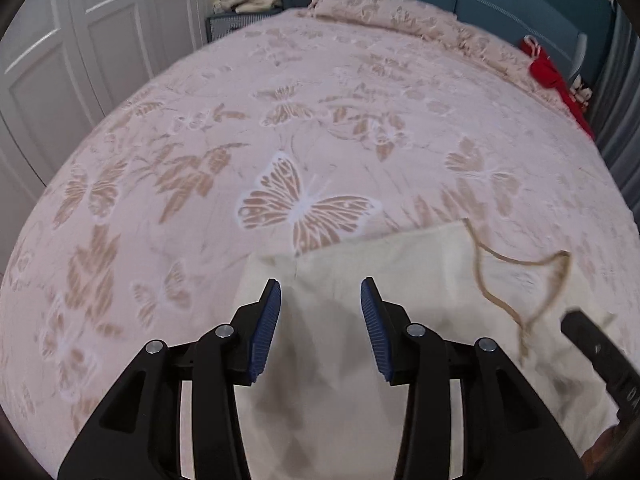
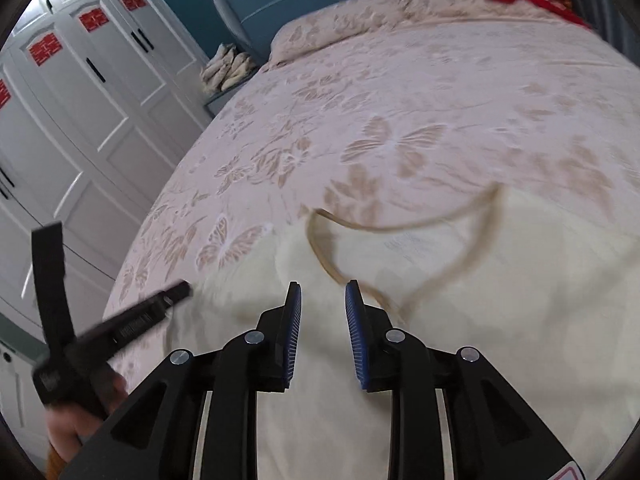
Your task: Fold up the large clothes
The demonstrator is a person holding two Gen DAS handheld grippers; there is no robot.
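Cream garment [image 1: 360, 280] lying flat on near part of bed [image 1: 280, 120], on butterfly-print bedspread; tan-trimmed neckline [image 1: 520, 280] loops up w/ edge lifted, blurred. Left tongs [image 1: 320, 300] above garment's left part, blue pads [image 1: 266, 332] apart, partly open, nothing btwn them, no grip on cloth. Right tongs [image 2: 322, 312] above garment near neckline [image 2: 400, 240], pads [image 2: 294, 332] parted a bit less, nothing held, no cloth pinched. Left tongs also seen at left edge of right view [image 2: 120, 320], blurred. Pillow [image 1: 380, 8] at head of bed, red cloth [image 1: 548, 68] far right corner. White wardrobe doors [image 2: 80, 100] to left.
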